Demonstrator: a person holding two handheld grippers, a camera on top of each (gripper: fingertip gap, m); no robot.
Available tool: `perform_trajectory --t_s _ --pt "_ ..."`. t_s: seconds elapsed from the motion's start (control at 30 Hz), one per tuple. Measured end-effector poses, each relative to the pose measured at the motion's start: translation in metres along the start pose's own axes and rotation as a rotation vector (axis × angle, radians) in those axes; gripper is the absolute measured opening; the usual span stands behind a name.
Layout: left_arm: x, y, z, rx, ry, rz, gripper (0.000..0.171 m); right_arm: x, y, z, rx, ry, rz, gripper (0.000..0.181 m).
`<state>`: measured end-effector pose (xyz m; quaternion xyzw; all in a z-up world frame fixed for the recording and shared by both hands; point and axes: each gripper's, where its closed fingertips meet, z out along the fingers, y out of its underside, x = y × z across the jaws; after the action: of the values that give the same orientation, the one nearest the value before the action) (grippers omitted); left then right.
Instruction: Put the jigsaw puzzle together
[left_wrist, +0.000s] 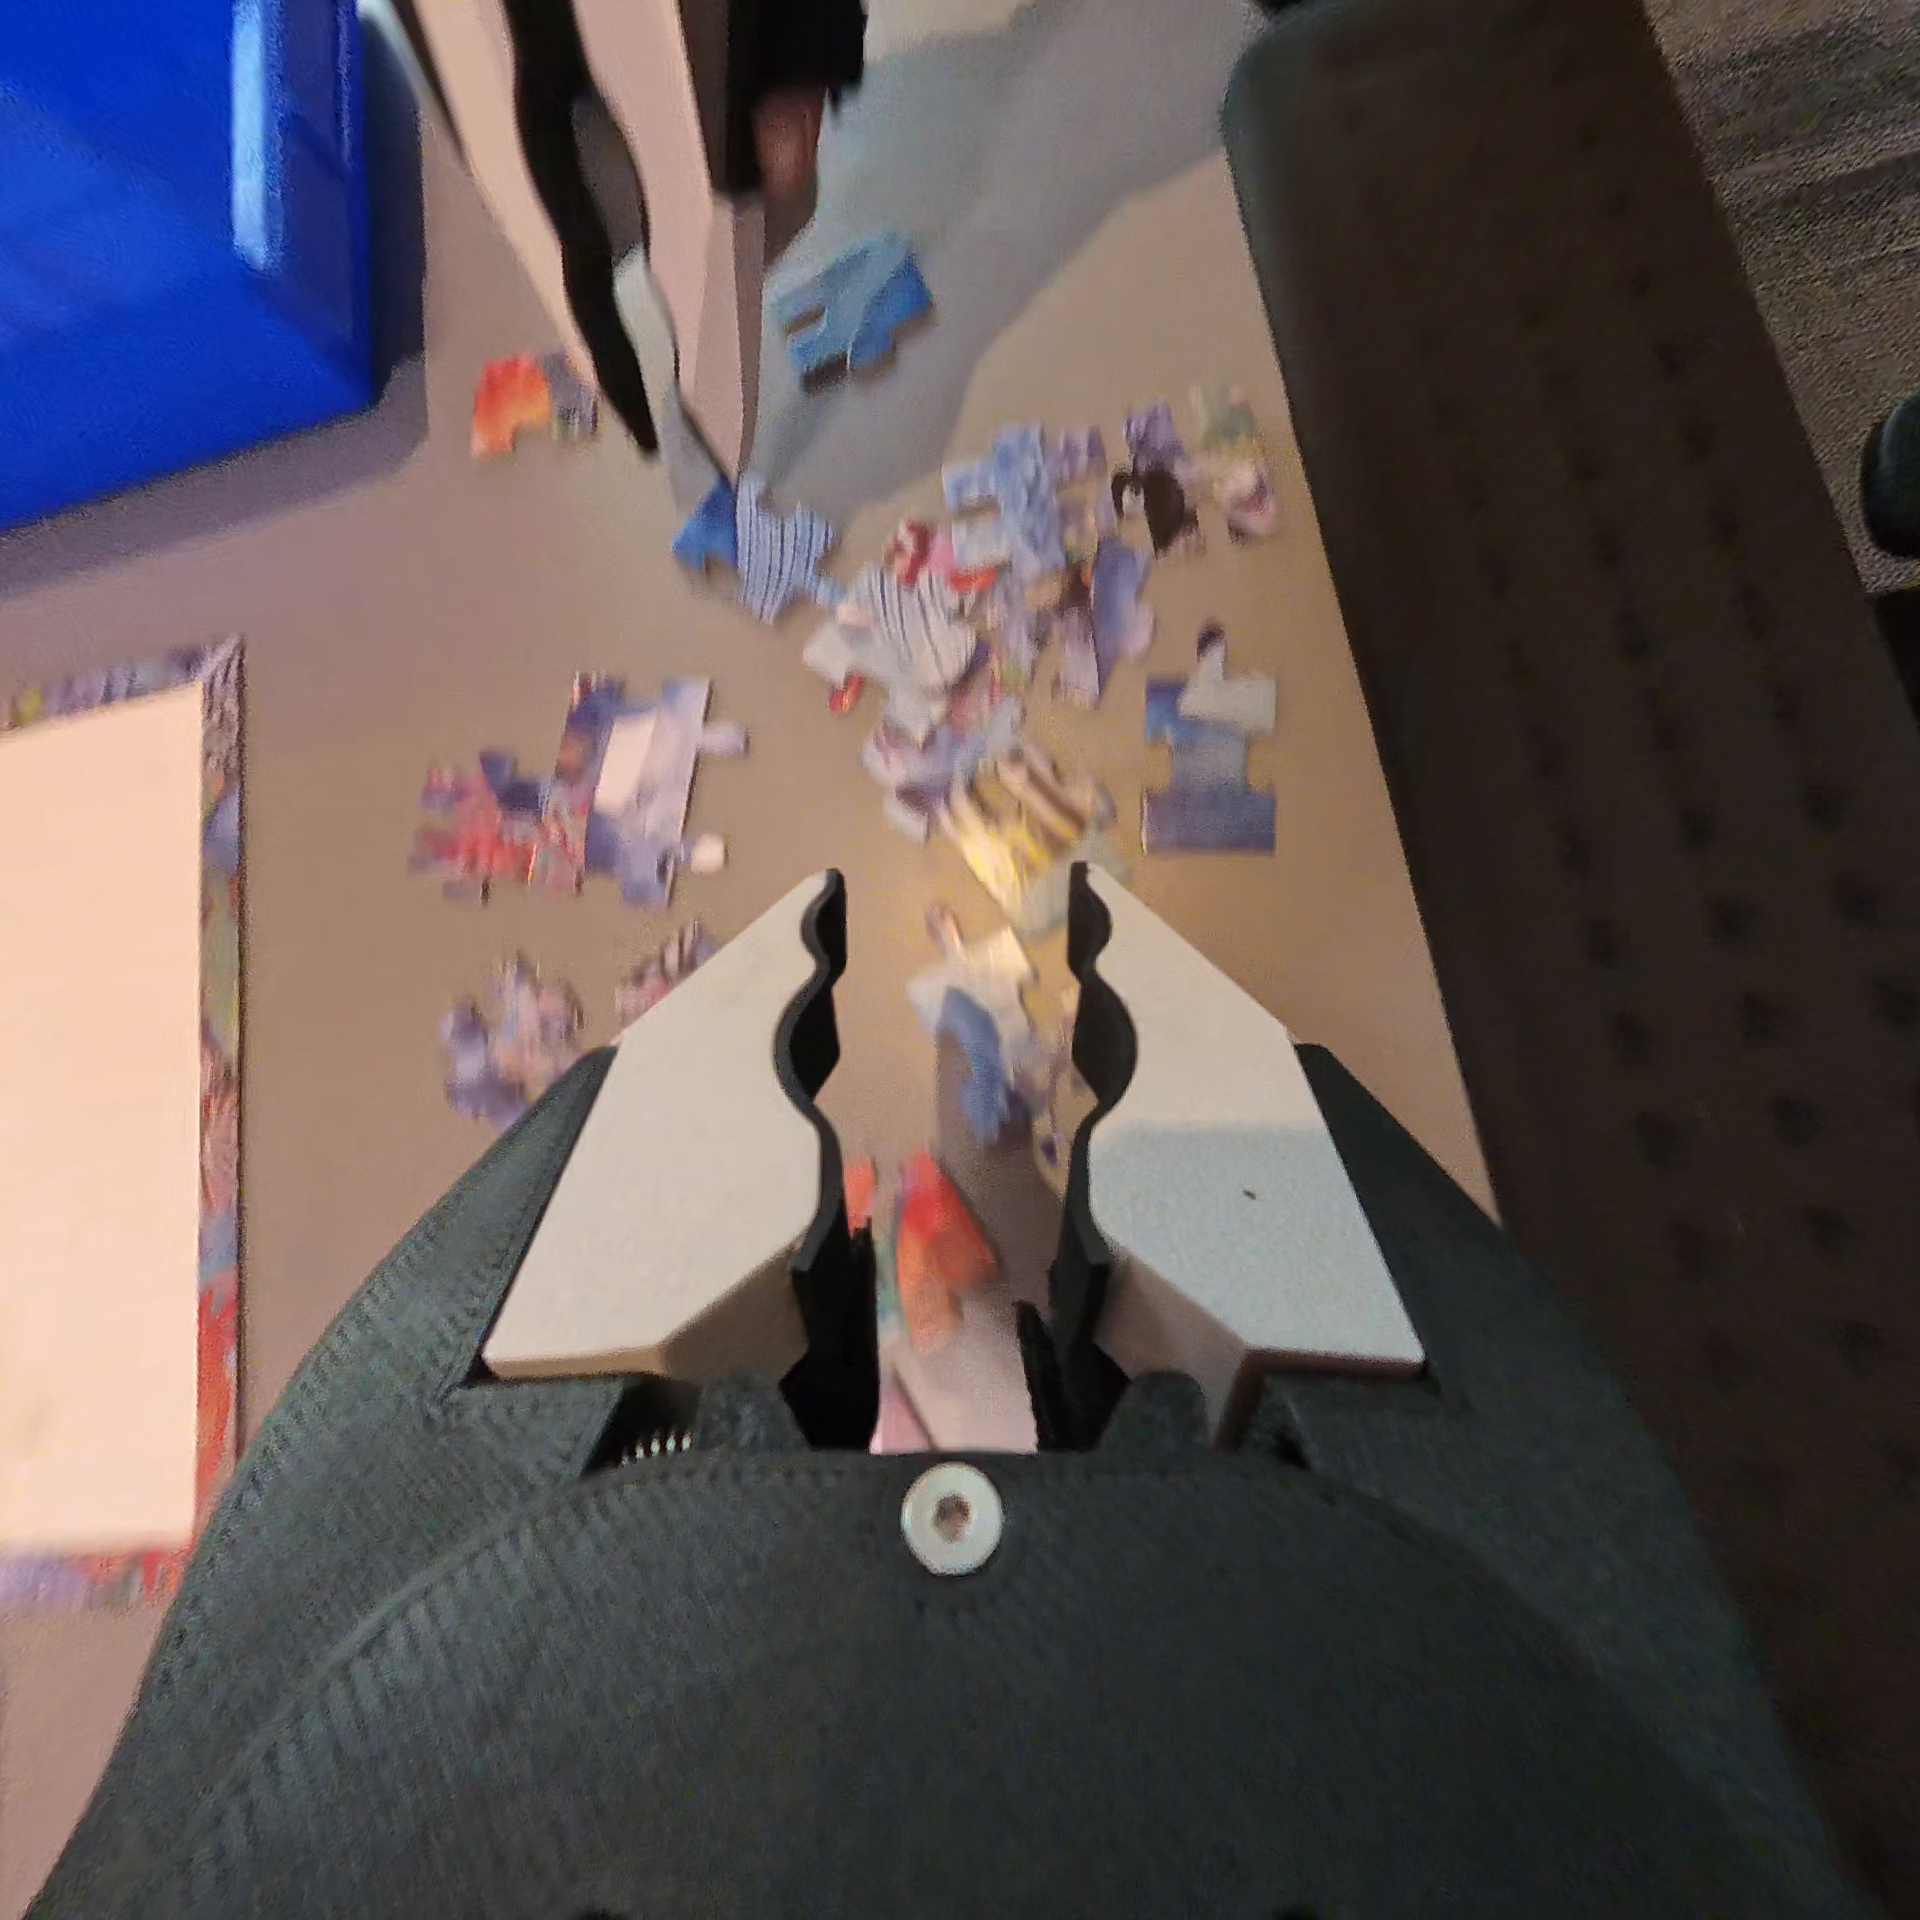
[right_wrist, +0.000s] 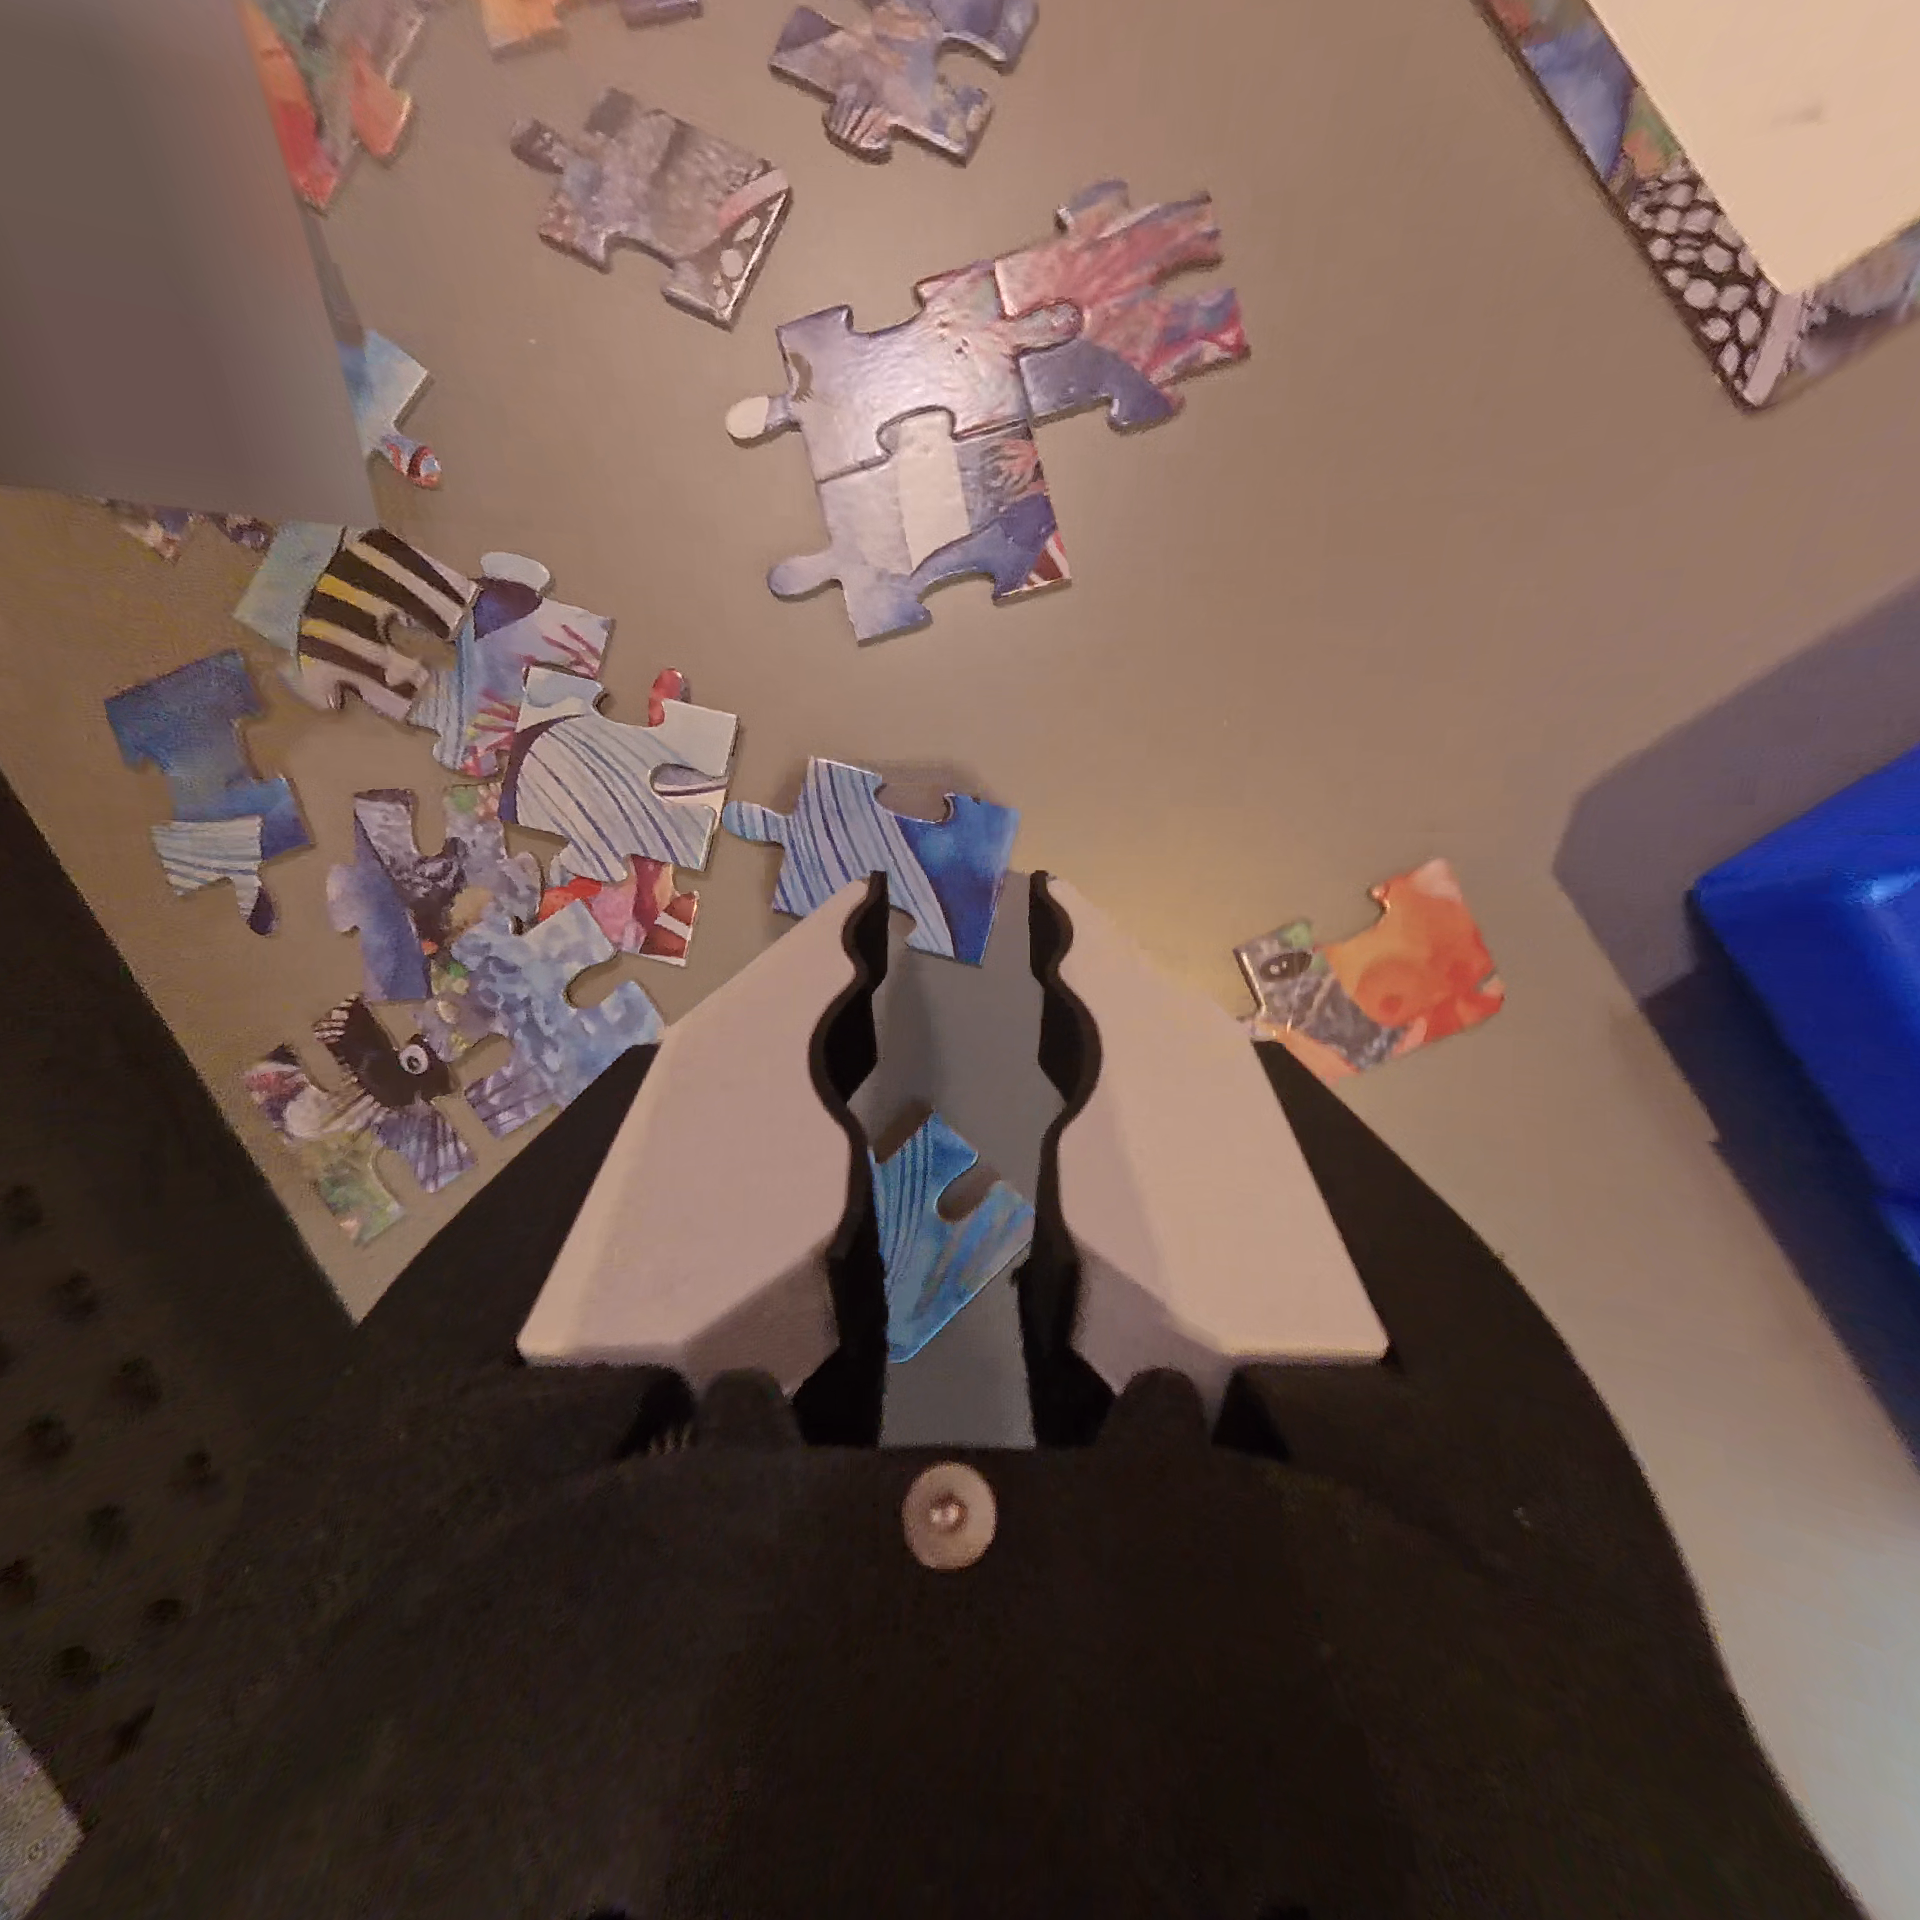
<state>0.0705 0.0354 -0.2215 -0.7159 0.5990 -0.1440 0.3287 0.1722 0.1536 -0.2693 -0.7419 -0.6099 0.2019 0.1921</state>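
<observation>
Left wrist view, all blurred: the left tool (left_wrist: 956, 883) hangs with its jaws apart and empty over the grey tabletop (left_wrist: 520, 582), loose cardboard jigsaw pieces (left_wrist: 997, 644) scattered just beyond its tips, a small joined cluster of blue and red pieces (left_wrist: 592, 800) left of that scatter, and the right tool (left_wrist: 696, 457) touching down at the scatter's far edge. Right wrist view, sharp: the right tool (right_wrist: 956, 883) is parted and gripping nothing, tips over a blue striped puzzle piece (right_wrist: 883, 862), with a blue plastic bin (right_wrist: 1829, 997) well right of it.
</observation>
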Motion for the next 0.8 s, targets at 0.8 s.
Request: perform_trajectory --t_s 0.8 --pt "-0.041 -0.030 0.126 -0.056 0.148 -0.100 0.000 -0.032 0.029 0.007 -0.005 -0.049 0.033 0.000"
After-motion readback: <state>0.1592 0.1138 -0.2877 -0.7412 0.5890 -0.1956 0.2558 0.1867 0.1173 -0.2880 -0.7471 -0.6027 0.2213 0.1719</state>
